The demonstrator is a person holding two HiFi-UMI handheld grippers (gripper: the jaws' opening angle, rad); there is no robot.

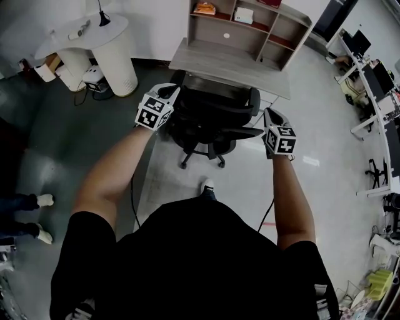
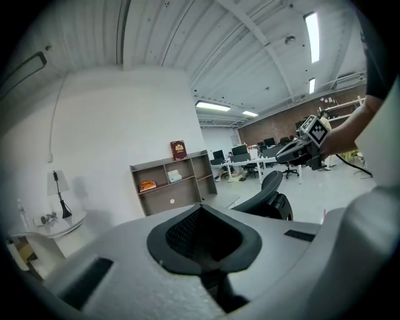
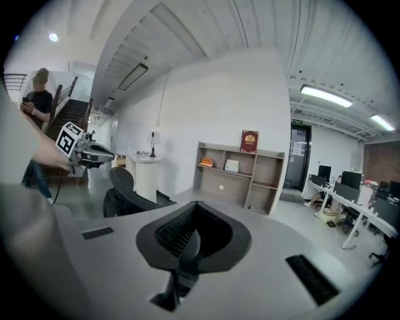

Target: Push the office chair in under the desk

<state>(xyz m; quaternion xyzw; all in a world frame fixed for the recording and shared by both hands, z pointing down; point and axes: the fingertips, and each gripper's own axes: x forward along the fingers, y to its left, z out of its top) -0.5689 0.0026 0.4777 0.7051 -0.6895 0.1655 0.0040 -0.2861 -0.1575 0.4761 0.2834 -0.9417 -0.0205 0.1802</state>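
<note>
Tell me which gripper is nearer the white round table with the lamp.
Left. The left gripper is left of the office chair, toward the white round table; the right gripper is right of it, the chair in between.

A: Floor [image 1: 300, 187]: chair [image 1: 212, 119] on its casters, just in front of the desk [image 1: 215, 65]. Round table [image 1: 87, 36] stands well to the left.
B: On the desk?
A: Shelf [image 1: 275, 39] at its back, with an orange item [image 1: 204, 9] and a white box [image 1: 244, 15] in it. Lamp [image 1: 103, 19] on the round table.
</note>
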